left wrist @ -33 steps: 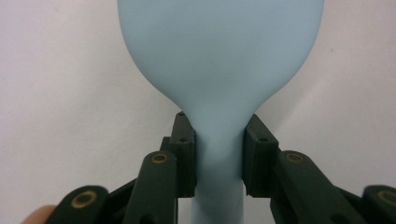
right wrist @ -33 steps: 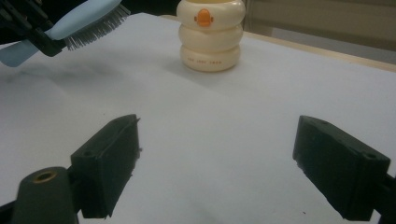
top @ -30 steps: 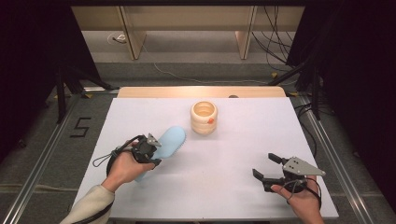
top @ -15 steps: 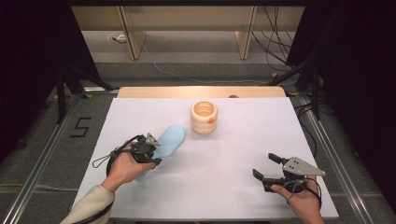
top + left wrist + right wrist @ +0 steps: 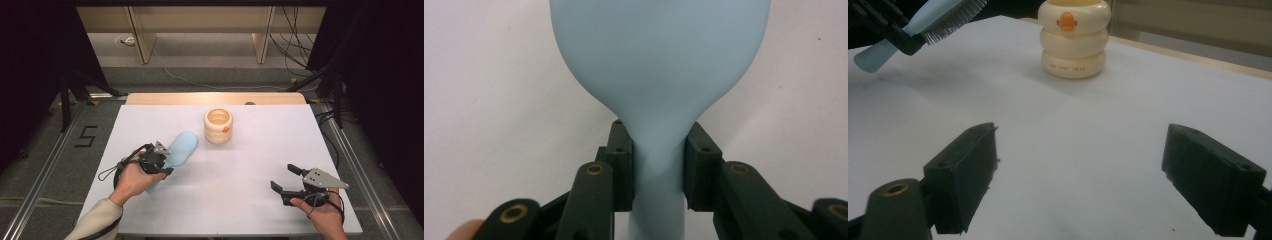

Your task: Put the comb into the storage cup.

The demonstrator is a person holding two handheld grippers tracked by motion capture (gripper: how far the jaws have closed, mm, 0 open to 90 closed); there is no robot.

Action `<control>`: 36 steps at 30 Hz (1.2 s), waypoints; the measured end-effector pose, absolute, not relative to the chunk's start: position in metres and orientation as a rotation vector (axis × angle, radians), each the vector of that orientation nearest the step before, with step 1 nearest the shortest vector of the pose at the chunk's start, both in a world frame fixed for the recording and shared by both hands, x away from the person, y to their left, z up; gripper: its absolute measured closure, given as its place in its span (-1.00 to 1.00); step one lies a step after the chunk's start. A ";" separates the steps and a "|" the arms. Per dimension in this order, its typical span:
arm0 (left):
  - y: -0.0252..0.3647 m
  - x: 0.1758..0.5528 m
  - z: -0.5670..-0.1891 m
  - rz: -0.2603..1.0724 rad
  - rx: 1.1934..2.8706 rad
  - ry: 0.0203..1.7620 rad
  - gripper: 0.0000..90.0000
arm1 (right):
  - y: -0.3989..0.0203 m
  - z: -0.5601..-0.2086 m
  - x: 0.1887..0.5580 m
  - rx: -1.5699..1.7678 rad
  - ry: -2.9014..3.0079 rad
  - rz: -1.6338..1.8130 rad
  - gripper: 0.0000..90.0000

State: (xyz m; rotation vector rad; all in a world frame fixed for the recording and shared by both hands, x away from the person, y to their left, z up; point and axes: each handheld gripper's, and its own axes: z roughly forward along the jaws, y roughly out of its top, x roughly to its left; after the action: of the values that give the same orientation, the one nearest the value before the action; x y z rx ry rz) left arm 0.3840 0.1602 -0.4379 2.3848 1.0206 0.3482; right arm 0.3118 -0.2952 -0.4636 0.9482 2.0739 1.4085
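The left gripper [image 5: 161, 159] is clenched on the narrow neck of a pale blue brush [image 5: 179, 150], smooth matte plastic that flares into a broad oval head with a fringe of short bristles along one edge. The brush head points toward the cream holder [image 5: 218, 125], a ribbed tub of stacked rounded rings with an orange badge, and sits near it. The right gripper [image 5: 290, 182] hovers well apart from the holder, jaws spread wide, empty, over the white tabletop [image 5: 240, 170].

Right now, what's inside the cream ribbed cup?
From the high view, the cream cup stands open-topped, and the inner wall that shows looks bare. Its bottom is hidden by the rim, so contents lower down cannot be ruled out.
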 end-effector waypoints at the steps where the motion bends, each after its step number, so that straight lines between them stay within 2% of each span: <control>1: 0.160 0.384 -0.437 0.359 2.385 1.023 0.54 | -0.295 -0.464 0.312 0.949 2.073 1.410 -0.65; 36: 0.163 0.384 -0.430 0.409 2.252 1.053 0.54 | -0.295 -0.463 0.312 0.950 2.065 1.413 -0.66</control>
State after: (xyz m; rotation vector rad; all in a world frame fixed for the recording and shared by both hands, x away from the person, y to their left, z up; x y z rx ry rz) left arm 0.3838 0.1626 -0.4304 2.2516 1.0531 0.4093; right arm 0.3118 -0.2954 -0.4635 0.9495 2.0649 1.4127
